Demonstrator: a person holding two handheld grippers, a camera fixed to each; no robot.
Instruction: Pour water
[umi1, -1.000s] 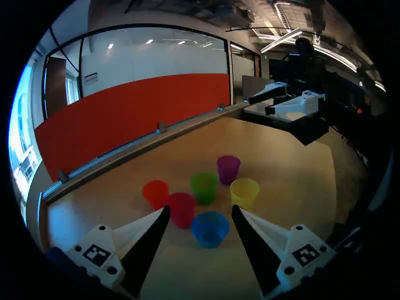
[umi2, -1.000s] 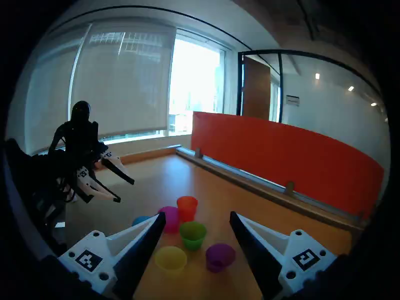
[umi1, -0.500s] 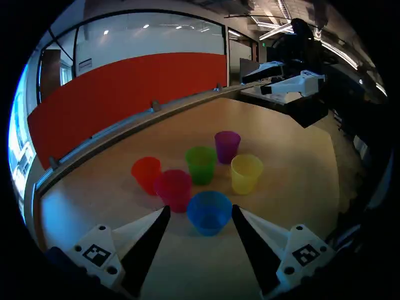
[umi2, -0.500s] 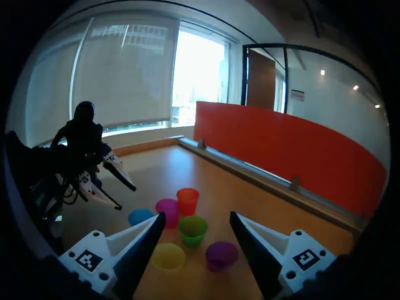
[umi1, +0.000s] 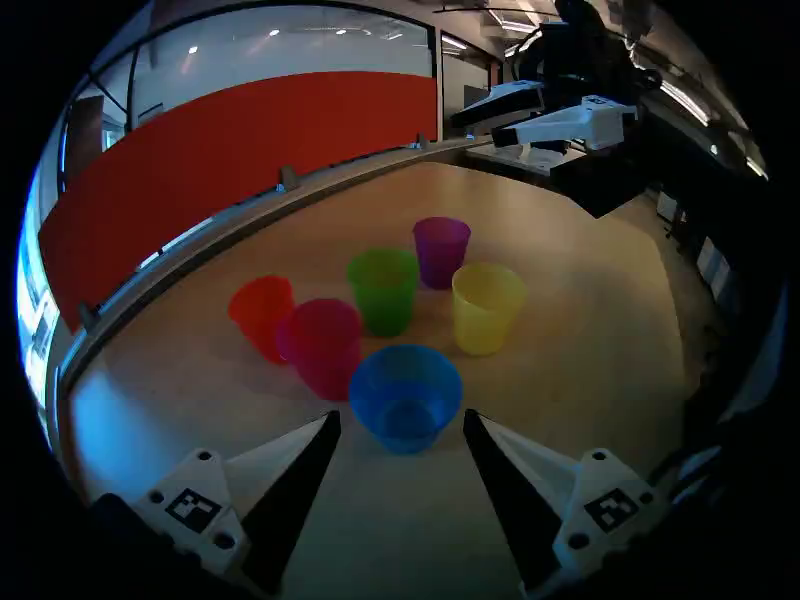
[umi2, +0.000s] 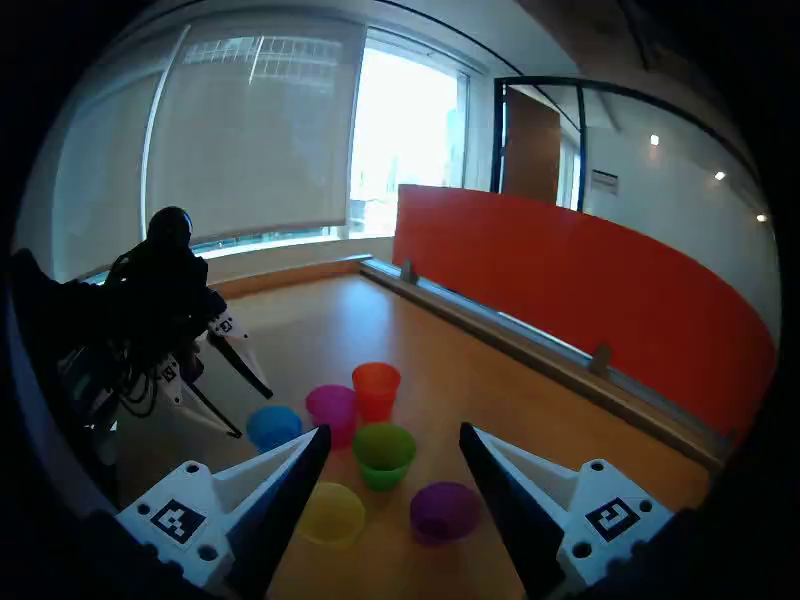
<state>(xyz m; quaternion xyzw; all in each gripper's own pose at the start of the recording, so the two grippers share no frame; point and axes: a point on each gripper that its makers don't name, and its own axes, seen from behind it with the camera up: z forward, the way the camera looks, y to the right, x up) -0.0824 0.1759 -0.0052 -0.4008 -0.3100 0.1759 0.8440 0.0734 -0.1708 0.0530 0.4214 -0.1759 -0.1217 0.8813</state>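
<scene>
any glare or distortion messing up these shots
Right gripper view: the window is blown out, leaving the left gripper mostly a dark silhouette. Left gripper view: the fisheye bows the red partition, while the blue cup is sharp and evenly lit.

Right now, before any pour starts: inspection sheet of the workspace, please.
Surface: wooden table, carries the cups.
Job's things: six cups, upright, in a tight cluster: blue cup, pink cup, red cup, green cup, purple cup, yellow cup. The blue cup looks empty.
Clutter: nothing seen.
Grippers: left tool open, empty, blue cup just ahead of its fingertips, untouched. Right tool open, empty, raised on the opposite side and aimed at the cluster.
Cables: dark loops by the left tool's handle, probably cable.
Surroundings: red partition along the table's edge; window blind.
</scene>
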